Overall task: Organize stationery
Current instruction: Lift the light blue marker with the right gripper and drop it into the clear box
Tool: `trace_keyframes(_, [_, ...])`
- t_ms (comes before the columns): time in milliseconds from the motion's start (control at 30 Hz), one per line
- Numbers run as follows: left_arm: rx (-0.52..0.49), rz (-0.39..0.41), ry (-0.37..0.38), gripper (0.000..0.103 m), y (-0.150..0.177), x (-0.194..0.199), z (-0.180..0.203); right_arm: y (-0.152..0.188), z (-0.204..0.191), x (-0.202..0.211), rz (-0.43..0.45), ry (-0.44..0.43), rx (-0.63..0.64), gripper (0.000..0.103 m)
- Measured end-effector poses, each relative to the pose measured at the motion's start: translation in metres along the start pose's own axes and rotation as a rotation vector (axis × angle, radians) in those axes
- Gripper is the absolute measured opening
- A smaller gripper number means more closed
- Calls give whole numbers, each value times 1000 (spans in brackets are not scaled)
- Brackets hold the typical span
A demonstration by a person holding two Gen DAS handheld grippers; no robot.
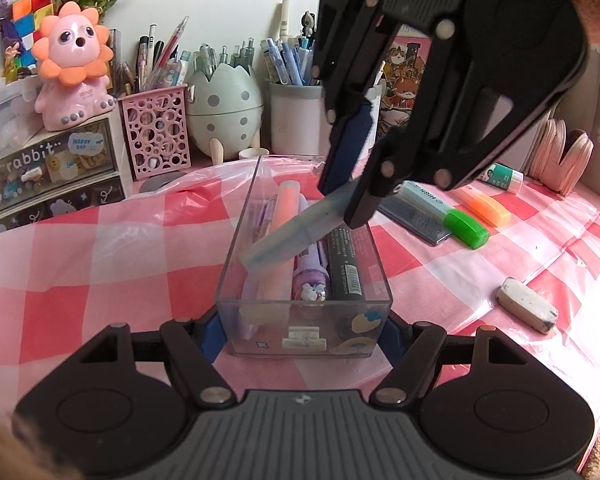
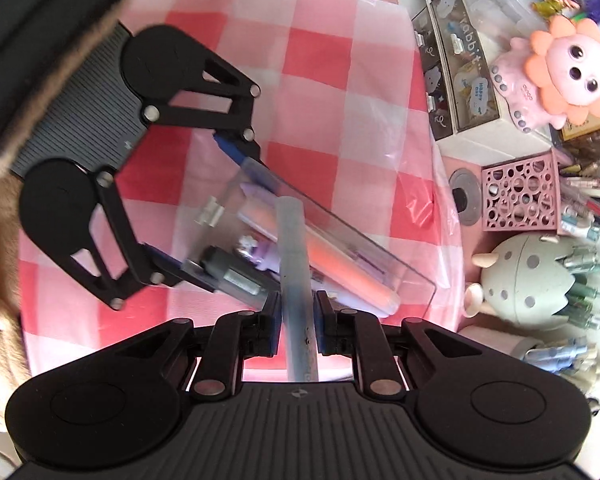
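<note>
A clear plastic box [image 1: 236,240] stands on the checked tablecloth and holds a peach highlighter [image 1: 278,216], a purple pen [image 1: 310,280] and a black marker [image 1: 342,264]. My left gripper [image 1: 304,334] is shut on the box's near end. My right gripper [image 1: 342,204] comes down from above, shut on a pale blue highlighter [image 1: 296,232] that tilts over the box. In the right wrist view the right gripper [image 2: 298,320] clamps the blue highlighter [image 2: 294,248] above the box [image 2: 340,224], with the left gripper [image 2: 204,208] holding the box's end.
On the cloth to the right lie a green-capped highlighter [image 1: 444,212], an orange highlighter [image 1: 484,206], a glue stick [image 1: 502,176] and a white eraser [image 1: 526,310]. Pen holders [image 1: 156,132], an egg-shaped holder [image 1: 222,108], a cup [image 1: 294,116] and a drawer unit [image 1: 48,176] line the back.
</note>
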State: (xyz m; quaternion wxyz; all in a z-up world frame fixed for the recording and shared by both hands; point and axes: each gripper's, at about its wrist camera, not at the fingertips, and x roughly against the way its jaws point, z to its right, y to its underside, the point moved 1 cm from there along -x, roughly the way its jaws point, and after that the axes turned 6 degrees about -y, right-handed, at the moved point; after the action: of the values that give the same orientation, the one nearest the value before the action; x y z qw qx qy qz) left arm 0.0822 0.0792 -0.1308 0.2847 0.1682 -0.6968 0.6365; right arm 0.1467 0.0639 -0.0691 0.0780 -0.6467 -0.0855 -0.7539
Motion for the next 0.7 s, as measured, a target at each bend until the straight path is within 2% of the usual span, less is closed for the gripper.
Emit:
trace_keyframes(100, [7, 1, 4, 47, 0, 0, 0, 0, 3, -3, -17, 24, 12, 17])
trace_keyframes(333, [18, 3, 8, 47, 0, 1, -1, -4, 8, -15, -58, 148, 54, 23])
trace_keyframes(467, [14, 2, 5, 47, 0, 1, 0, -4, 16, -12, -13, 207, 35, 29])
trace_keyframes(533, [13, 2, 4, 47, 0, 0, 0, -3, 21, -5, 25, 220, 5, 33])
trace_keyframes(700, [9, 1, 0, 47, 0, 0, 0, 1, 23, 2, 53, 242, -24, 39])
